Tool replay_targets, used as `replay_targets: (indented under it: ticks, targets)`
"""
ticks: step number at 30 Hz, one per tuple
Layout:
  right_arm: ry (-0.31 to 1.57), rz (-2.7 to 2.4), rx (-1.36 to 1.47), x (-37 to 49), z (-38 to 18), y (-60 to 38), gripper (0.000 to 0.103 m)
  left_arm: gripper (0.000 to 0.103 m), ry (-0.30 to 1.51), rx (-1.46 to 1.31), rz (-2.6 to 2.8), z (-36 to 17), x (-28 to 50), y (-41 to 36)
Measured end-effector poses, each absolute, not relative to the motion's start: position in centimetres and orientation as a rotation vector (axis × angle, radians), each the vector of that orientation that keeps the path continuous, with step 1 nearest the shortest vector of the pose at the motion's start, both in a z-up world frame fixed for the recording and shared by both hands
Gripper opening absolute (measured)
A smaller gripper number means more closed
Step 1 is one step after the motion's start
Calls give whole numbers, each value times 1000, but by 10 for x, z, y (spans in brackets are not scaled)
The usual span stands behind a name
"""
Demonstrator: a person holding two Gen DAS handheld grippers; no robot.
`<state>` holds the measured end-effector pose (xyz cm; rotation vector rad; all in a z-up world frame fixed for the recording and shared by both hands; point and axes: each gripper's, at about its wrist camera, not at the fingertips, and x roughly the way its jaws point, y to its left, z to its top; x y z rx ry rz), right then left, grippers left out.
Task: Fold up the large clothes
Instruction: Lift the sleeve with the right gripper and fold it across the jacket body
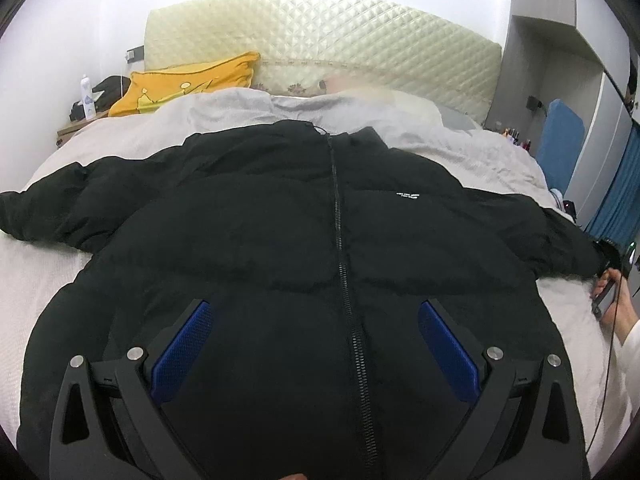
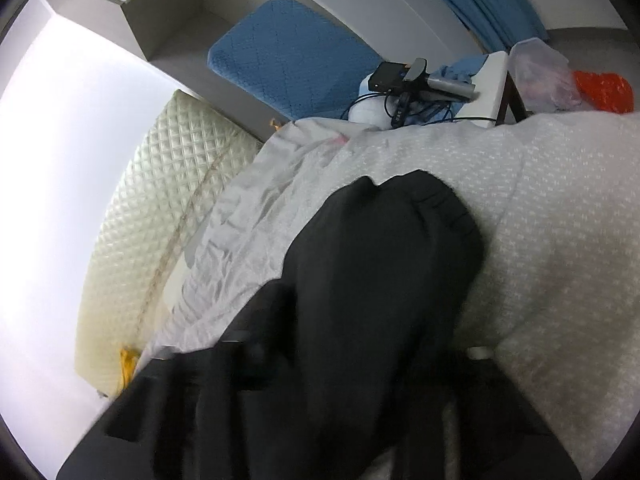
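A black puffer jacket [image 1: 280,220] lies front up and zipped on the bed, both sleeves spread out sideways. My left gripper [image 1: 316,320] is open and empty, its blue pads [image 1: 184,344] hovering wide apart over the jacket's lower front, either side of the zipper. In the right wrist view the jacket's right sleeve [image 2: 380,248] fills the middle and covers my right gripper's fingers; the gripper appears shut on the sleeve near the cuff. In the left wrist view that gripper and hand [image 1: 608,292] show at the sleeve end on the right edge.
The bed has a pale grey duvet [image 1: 240,116] and white textured cover [image 2: 560,220]. A yellow pillow [image 1: 188,84] and quilted headboard [image 1: 320,40] are at the far end. A side table [image 2: 488,80] with devices and cables, a blue cushion [image 2: 288,56] and bags stand beside the bed.
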<state>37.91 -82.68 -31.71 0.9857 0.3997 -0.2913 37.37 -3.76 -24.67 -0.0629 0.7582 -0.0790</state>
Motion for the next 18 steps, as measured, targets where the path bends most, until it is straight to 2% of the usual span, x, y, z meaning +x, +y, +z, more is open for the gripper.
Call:
replay_targets:
  ticks: [1,4,18]
  targets:
    - [401,-299,970,377,-312,-825,12,103,756,-58,-77,-246,373,-37]
    - [396,-317,896,372,-287,-817,8,103,742,-47,-75,-242,370,-35]
    - [293,-288,667,341,-119,-768,5,103,711,-30,-45,-208,344,-3]
